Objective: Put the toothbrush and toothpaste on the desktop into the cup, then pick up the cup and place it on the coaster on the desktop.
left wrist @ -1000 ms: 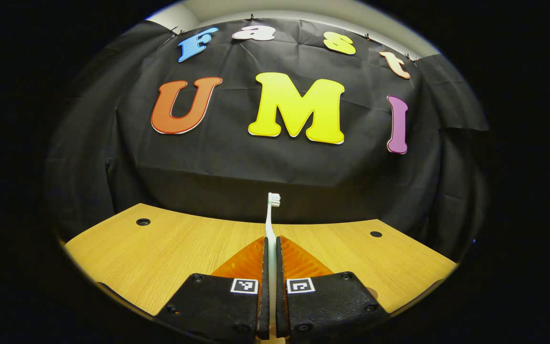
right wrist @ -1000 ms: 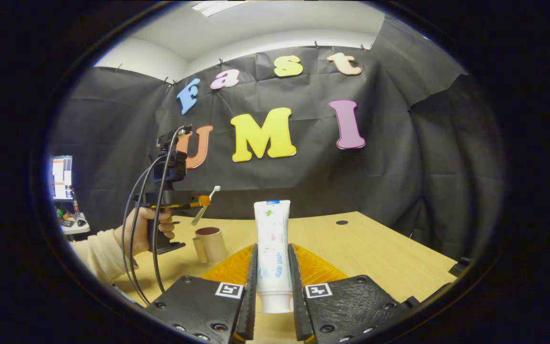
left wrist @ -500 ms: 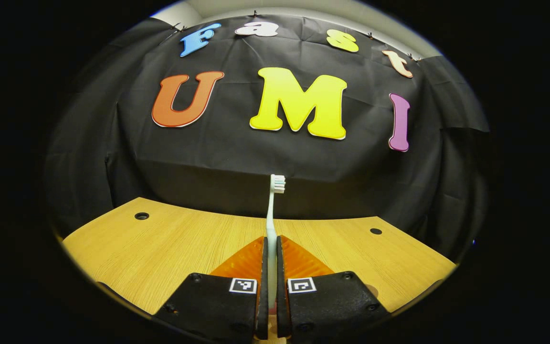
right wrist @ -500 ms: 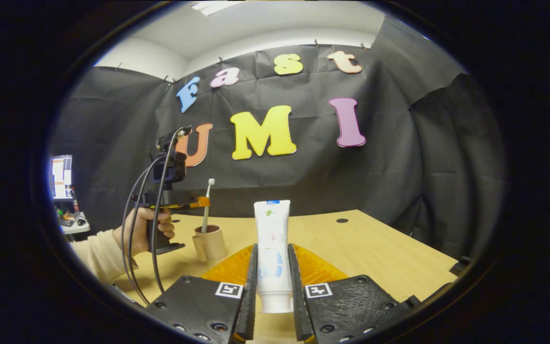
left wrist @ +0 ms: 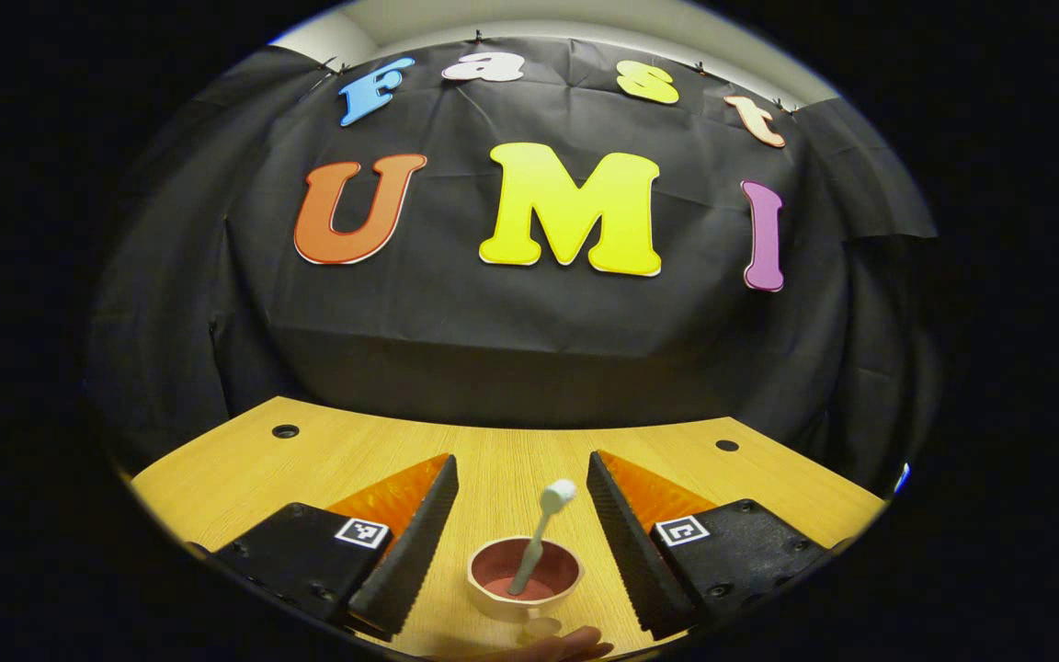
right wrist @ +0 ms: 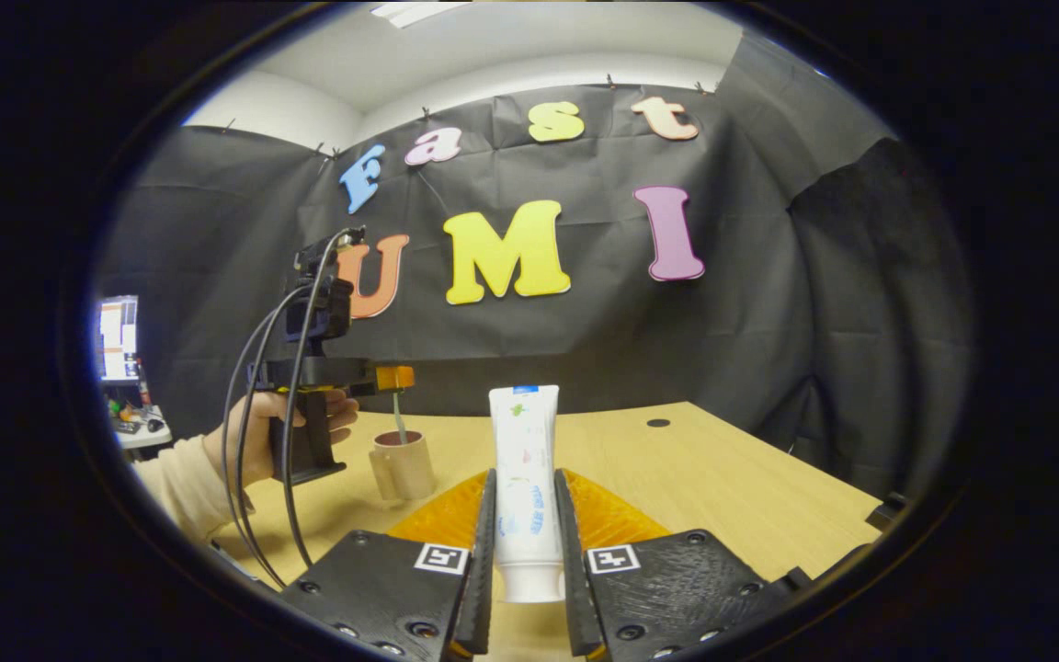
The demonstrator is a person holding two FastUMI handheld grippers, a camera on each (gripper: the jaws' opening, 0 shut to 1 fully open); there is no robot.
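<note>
Toothpaste (right wrist: 524,478) clamped in right tool (right wrist: 524,561)

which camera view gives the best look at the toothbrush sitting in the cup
The left gripper view: it looks down into the cup, showing the toothbrush leaning inside, head up. The right gripper view shows a short stretch of handle above the cup's rim, far off.

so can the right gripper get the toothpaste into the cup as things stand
Probably not yet: the left gripper hangs open right above the cup, where the toothbrush stands. The right gripper grips the toothpaste.
</note>
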